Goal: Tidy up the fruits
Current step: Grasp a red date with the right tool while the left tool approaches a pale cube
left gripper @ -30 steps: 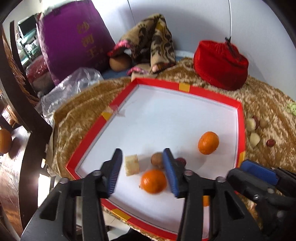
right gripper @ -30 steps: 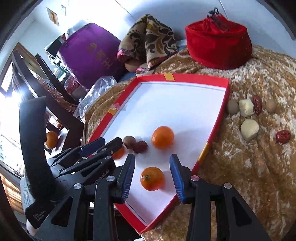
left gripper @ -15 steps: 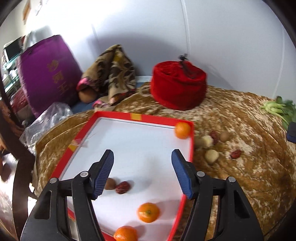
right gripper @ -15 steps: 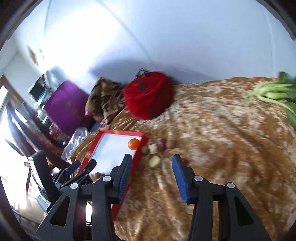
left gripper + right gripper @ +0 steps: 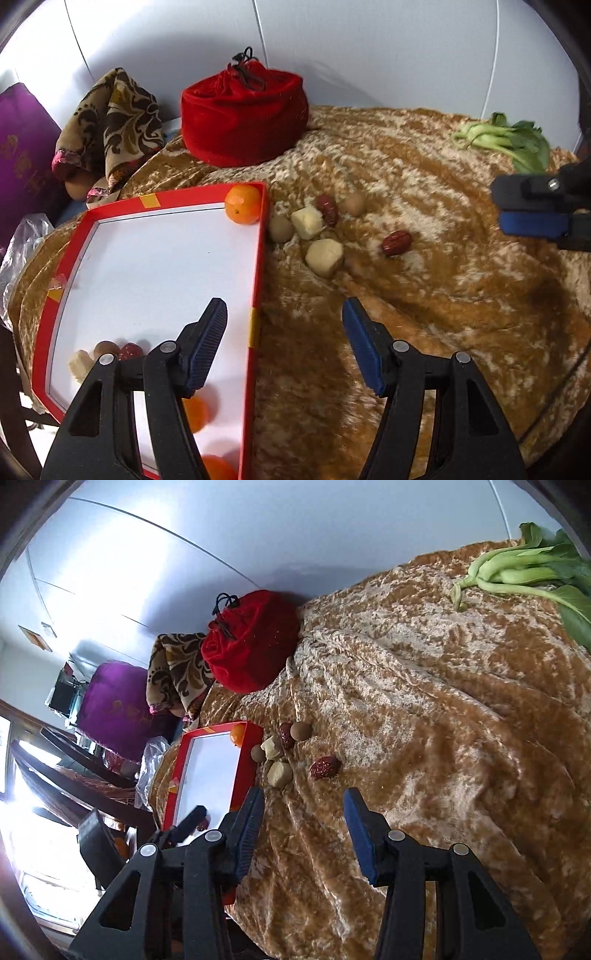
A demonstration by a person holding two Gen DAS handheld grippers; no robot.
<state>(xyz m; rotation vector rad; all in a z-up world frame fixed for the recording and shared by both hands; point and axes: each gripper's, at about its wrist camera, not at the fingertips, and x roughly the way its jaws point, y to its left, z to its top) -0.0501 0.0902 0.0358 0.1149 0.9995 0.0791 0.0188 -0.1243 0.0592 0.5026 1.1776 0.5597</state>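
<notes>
Covering the whole surface, a crumpled golden velvet cloth (image 5: 424, 295) runs back to a pale blue-white wall. At its left end lies a red-rimmed tray (image 5: 258, 258) with a white floor, most of that floor bare. A purple bag (image 5: 22, 155) with gold characters, too blurred to read, stands beyond the surface's left edge beside a patterned brown cloth (image 5: 110, 122). A red velvet drawstring pouch (image 5: 243, 118) sits by the wall, and leafy greens (image 5: 524, 576) lie at the far right. One orange (image 5: 243, 204) rests in the tray's far right corner; a pale cube, a brown round fruit and a red date (image 5: 129, 350) cluster near its left front. Outside the right rim, two pale cubes, two brown round fruits and two dates lie close together, one date (image 5: 397, 242) set apart. The left tongs (image 5: 284, 341) hang wide open and empty, straddling the tray's right rim. The right tongs (image 5: 303, 830) are equally spread, holding nothing, above open cloth.
</notes>
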